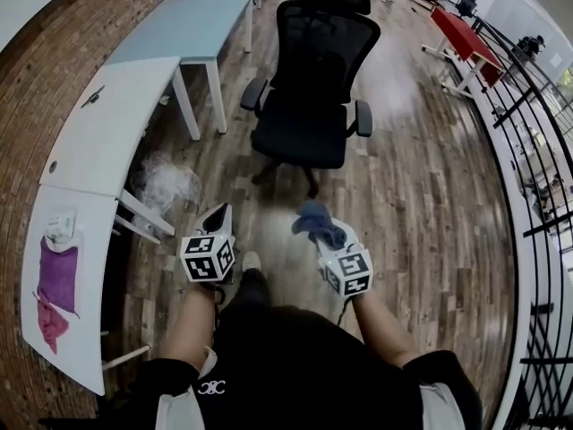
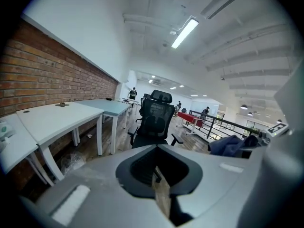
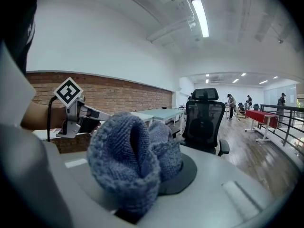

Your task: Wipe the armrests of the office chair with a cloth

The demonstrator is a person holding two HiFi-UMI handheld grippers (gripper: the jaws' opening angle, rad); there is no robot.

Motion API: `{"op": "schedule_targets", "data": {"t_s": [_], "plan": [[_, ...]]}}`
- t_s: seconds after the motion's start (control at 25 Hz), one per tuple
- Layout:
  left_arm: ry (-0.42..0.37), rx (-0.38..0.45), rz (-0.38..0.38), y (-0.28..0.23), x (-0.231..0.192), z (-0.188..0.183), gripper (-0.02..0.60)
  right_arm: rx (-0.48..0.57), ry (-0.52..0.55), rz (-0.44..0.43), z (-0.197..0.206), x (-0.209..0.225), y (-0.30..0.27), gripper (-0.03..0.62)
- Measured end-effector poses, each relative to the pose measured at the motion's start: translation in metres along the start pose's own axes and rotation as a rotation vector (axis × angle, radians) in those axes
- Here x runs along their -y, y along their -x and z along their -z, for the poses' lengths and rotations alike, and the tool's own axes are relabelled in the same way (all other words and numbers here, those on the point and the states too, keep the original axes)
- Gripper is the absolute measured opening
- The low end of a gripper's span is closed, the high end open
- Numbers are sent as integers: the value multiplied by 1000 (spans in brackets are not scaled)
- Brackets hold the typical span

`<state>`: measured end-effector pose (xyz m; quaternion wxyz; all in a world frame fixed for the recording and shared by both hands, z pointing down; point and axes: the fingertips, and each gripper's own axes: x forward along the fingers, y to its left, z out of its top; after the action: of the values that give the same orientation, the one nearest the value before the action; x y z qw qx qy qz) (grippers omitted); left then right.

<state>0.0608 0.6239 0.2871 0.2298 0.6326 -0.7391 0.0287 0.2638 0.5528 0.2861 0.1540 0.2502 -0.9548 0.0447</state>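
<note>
The black mesh office chair (image 1: 309, 88) stands on the wood floor ahead of me, its back facing away. Its left armrest (image 1: 253, 92) and right armrest (image 1: 363, 117) are bare. My right gripper (image 1: 324, 237) is shut on a bunched blue cloth (image 1: 315, 223), which fills the right gripper view (image 3: 133, 160). My left gripper (image 1: 218, 215) is shut with nothing in it, its tips meeting at a point. Both grippers hover side by side well short of the chair (image 2: 154, 120), about a chair's length away. The cloth (image 2: 232, 144) also shows at the right of the left gripper view.
White desks (image 1: 107, 124) and a pale blue table (image 1: 188, 21) line the brick wall at left. Purple cloths (image 1: 58, 276) lie on the near desk. A crumpled plastic bag (image 1: 166, 182) lies on the floor. A red table (image 1: 461, 34) and a black railing (image 1: 528, 150) stand at right.
</note>
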Motion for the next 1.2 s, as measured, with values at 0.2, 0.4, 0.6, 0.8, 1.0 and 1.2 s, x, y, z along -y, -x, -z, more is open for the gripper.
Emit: {"op": "schedule_targets", "data": {"t_s": [0.2, 0.4, 0.6, 0.8, 1.0, 1.2], "plan": [[19, -20, 33, -68, -56, -44, 6, -39, 9, -1, -32, 17, -81, 43], [11, -21, 90, -130, -103, -88, 6, -97, 31, 34, -56, 35, -151, 43], [4, -24, 123, -170, -133, -102, 6, -105, 35, 66, -69, 39, -198, 43], [29, -41, 129, -192, -152, -99, 6, -117, 41, 62, -73, 42, -233, 43], [21, -47, 96, -214, -173, -103, 6, -123, 61, 35, -76, 50, -271, 43], [-5, -61, 85, -255, -182, -117, 6, -126, 52, -3, -79, 78, -314, 43]]}}
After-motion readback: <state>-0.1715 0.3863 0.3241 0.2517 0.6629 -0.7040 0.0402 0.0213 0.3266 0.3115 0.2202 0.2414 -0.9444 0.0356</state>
